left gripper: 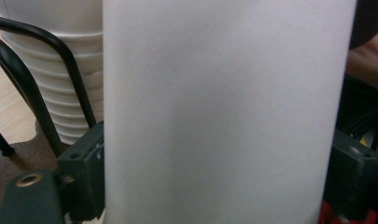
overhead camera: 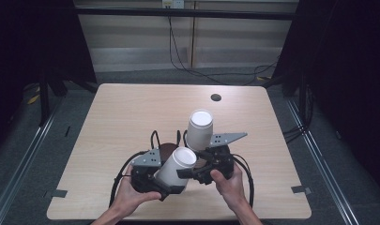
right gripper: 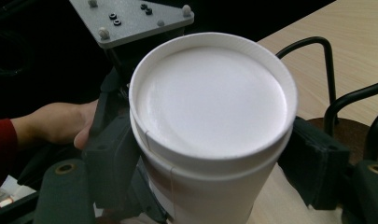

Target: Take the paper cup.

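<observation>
From my high view the light falls from above onto the table, which reads evenly bright, while both sides of the room sink into near black. Shadows under the tools are short and soft. The picture is a little soft and grainy, with no strong glare. In the left gripper view the white cup sits so near the lens that it is a blurred, shaded wall, brighter on its right. In the right gripper view the cup bottom is sharp with mild sheen; the background is dark.
</observation>
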`<control>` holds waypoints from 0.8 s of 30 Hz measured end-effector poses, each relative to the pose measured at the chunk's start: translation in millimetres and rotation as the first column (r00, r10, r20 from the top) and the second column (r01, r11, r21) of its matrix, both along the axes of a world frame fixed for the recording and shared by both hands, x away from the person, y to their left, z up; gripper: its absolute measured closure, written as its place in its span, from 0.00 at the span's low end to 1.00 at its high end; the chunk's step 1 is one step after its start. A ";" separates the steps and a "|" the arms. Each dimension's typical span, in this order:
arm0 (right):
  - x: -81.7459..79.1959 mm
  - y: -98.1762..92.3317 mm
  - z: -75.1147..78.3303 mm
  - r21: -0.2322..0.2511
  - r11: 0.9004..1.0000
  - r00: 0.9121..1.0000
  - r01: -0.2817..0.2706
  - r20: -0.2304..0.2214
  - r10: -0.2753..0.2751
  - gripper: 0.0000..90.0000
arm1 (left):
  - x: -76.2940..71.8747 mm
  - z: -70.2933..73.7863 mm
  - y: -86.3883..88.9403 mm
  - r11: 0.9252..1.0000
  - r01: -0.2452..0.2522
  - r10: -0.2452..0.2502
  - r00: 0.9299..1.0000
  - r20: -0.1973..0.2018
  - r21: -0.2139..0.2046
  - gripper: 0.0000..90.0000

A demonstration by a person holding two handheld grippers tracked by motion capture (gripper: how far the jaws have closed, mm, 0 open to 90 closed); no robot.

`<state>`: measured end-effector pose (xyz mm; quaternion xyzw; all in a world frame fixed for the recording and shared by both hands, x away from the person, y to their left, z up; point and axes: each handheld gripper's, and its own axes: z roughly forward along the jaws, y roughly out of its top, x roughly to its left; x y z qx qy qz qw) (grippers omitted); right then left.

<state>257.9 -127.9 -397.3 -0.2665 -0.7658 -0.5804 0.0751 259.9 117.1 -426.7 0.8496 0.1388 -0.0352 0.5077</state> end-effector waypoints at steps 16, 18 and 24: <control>2.2 4.3 -4.6 -0.032 0.999 1.000 -0.028 -0.010 0.027 0.16 | 0.2 4.3 4.7 0.997 0.046 -0.044 0.999 -0.032 0.054 0.21; 2.3 3.8 -4.8 -0.032 0.999 1.000 -0.024 -0.011 0.024 0.16 | 0.3 3.9 4.6 0.997 0.052 -0.049 0.998 -0.036 0.063 0.22; 2.8 -0.1 -5.1 -0.026 0.999 0.999 -0.032 -0.013 0.032 0.16 | 0.5 4.4 8.1 0.995 0.057 -0.053 0.997 -0.047 0.079 0.22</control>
